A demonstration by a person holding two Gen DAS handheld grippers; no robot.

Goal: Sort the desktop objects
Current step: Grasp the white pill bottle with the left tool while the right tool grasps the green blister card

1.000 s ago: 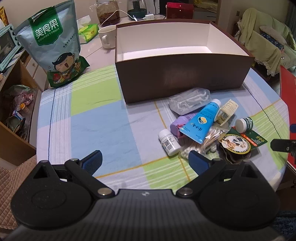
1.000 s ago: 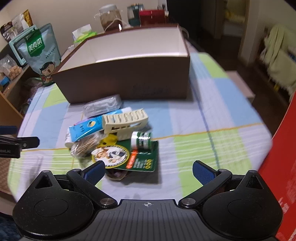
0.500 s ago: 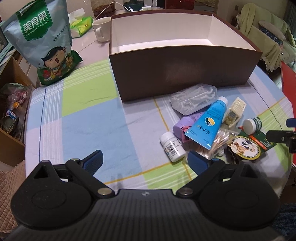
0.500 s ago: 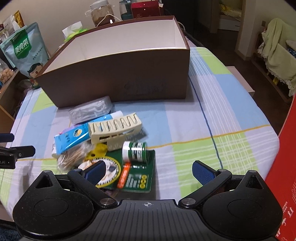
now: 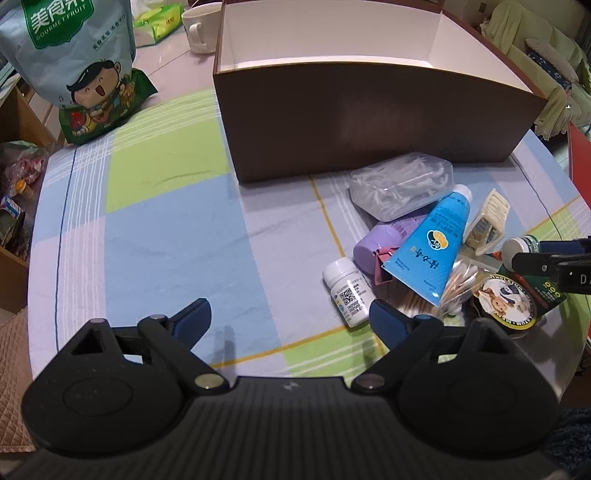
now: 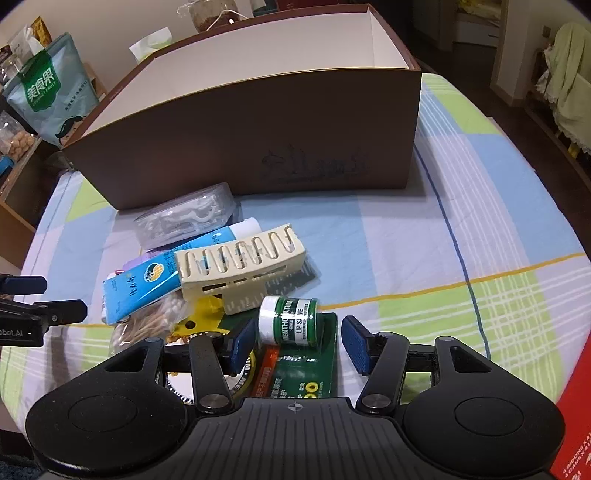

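Right wrist view shows the right gripper (image 6: 299,341) low over the pile, its blue pads spread on either side of a small green lip-salve jar (image 6: 290,320) lying on its side; the left pad sits just beside the jar's white lid, the right pad stands apart from the jar's base, and nothing is pinched. The jar rests on a green card packet (image 6: 303,373) near the front edge of the table (image 6: 461,229), which is covered by a checked cloth of blue, green and lilac. Just behind the jar lies a cream slotted case (image 6: 240,266), tilted across a blue tube (image 6: 147,284). A clear bag of cotton swabs (image 6: 147,325) touches the tube's flat end, and a clear box of floss picks (image 6: 184,218) lies against the front wall of the large brown box (image 6: 258,140), which stands open-topped toward the table's back edge with a white inside.

From the left wrist view, the left gripper (image 5: 288,317) hovers over the front edge of the table with its fingers wide apart and nothing between them. Beside its right finger lies a white pill bottle (image 5: 349,291), touching a lilac bottle (image 5: 380,240) that is partly under the tube. A round sticker with a cartoon animal (image 5: 506,302) lies at the pile's right. A snack bag (image 5: 81,62) stands at the back left corner, with a white mug (image 5: 201,26) beyond it.
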